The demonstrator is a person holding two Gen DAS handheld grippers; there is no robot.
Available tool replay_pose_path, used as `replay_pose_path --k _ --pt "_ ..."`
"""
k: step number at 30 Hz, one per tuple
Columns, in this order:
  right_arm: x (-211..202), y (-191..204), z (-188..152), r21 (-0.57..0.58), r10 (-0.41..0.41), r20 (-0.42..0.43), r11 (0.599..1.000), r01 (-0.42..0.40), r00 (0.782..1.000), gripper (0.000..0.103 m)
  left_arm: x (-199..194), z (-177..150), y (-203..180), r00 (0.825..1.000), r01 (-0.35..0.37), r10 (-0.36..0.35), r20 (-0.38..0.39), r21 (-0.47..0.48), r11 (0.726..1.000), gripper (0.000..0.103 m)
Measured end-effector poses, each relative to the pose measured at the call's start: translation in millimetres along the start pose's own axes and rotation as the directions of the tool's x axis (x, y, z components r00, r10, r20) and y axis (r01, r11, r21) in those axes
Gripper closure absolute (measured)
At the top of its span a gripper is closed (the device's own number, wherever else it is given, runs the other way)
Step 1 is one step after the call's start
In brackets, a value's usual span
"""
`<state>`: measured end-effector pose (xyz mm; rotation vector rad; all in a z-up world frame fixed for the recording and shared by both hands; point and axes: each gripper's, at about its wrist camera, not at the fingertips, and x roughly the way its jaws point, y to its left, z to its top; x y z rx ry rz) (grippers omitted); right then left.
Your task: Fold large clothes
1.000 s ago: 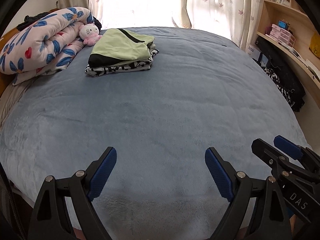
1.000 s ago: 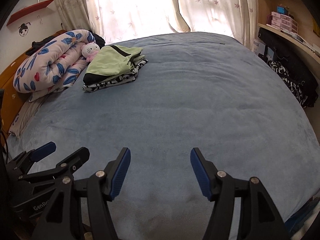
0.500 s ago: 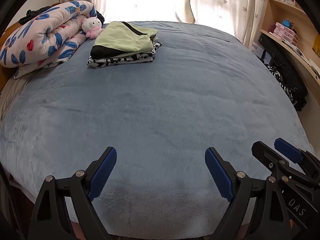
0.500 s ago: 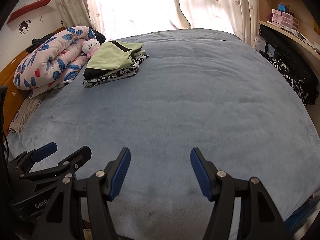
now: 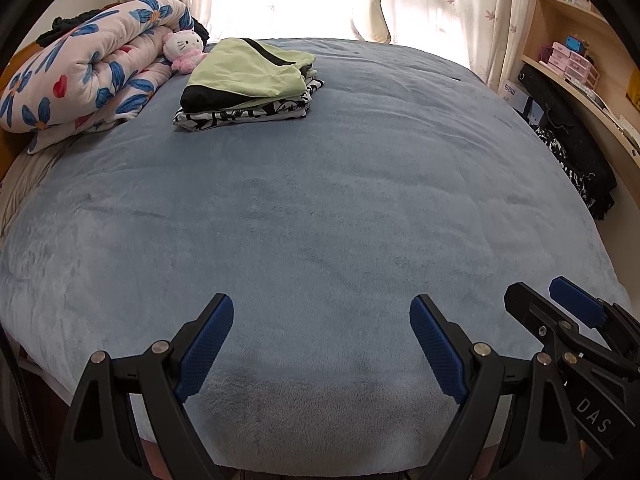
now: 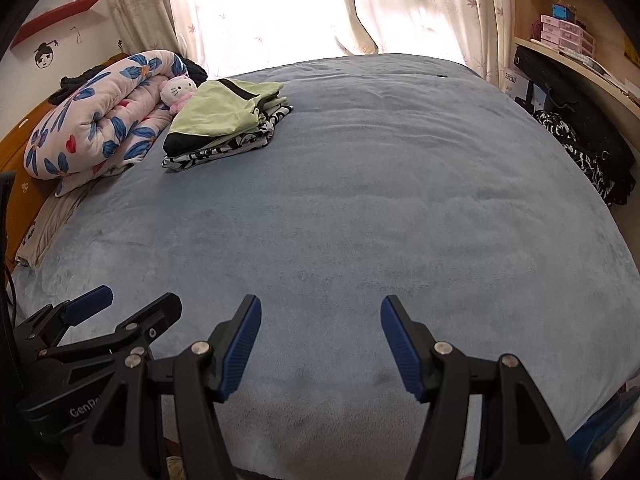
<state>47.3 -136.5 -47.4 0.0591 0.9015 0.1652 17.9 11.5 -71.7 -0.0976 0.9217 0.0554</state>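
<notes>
Folded clothes (image 5: 246, 80) lie stacked far ahead of both empty, open grippers (image 5: 322, 340) (image 6: 320, 344), unmoved; nothing awaits folding.

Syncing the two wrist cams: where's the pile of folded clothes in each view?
Left wrist: pile of folded clothes upper left of centre, on the blue blanket.
Right wrist: pile upper left, further down the picture.
Shared landmark: the white cat plush toy touching the pile's far left corner.
</notes>
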Motion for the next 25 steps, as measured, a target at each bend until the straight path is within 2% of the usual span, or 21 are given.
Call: replay_pose_path --k 25 --pt "1.6 -3.1 -3.1 0.001 -0.001 -0.005 1.000 0.001 1.000 0.040 1.9 -2.9 -1.6 1.000 0.006 -0.006 -0.012 0.001 1.000 0.017"
